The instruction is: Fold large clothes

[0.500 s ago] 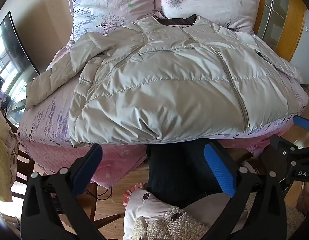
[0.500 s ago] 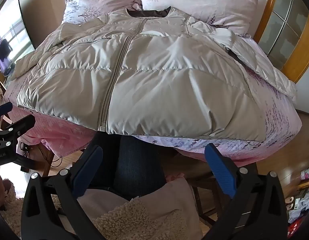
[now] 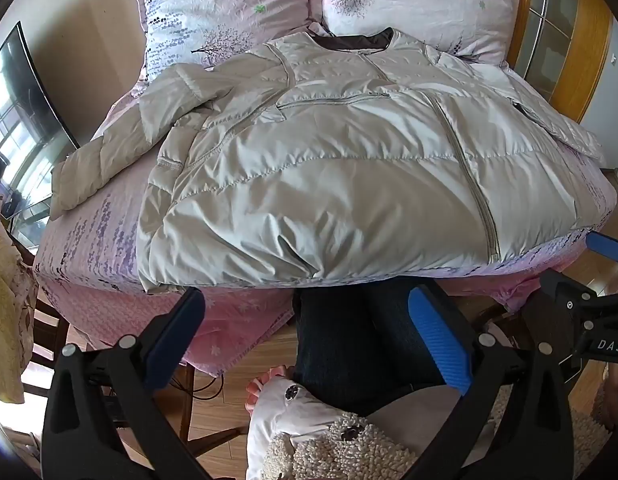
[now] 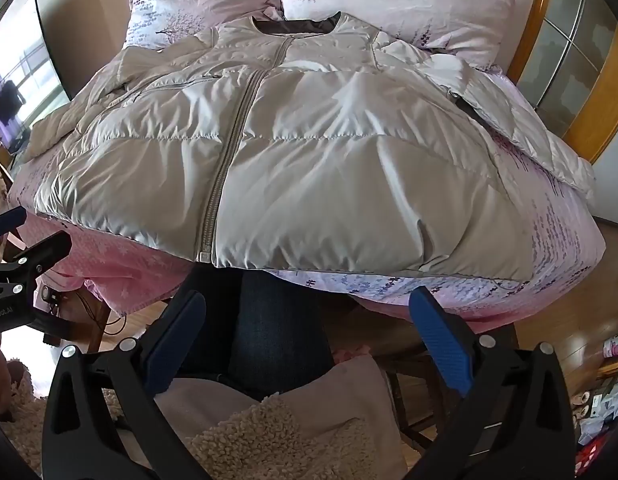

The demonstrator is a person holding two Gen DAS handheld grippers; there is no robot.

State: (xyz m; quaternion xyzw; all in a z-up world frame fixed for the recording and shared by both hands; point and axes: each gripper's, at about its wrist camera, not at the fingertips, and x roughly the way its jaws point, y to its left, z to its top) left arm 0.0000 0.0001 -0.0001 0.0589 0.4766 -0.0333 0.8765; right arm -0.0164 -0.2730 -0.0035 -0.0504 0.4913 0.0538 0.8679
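Observation:
A large beige puffer jacket lies front up and zipped on the pink bed, collar toward the pillows, hem at the near edge. It also shows in the right wrist view. Its left sleeve stretches out to the left; the right sleeve lies along the right side. My left gripper is open and empty, just below the bed's near edge under the hem. My right gripper is open and empty, also below the near edge. The right gripper shows at the right rim of the left wrist view.
Two flowered pillows lean at the bed's head. The pink bedspread hangs over the near edge. A person's dark trousers and fleece top are below. A TV screen stands left; a wooden-framed door right.

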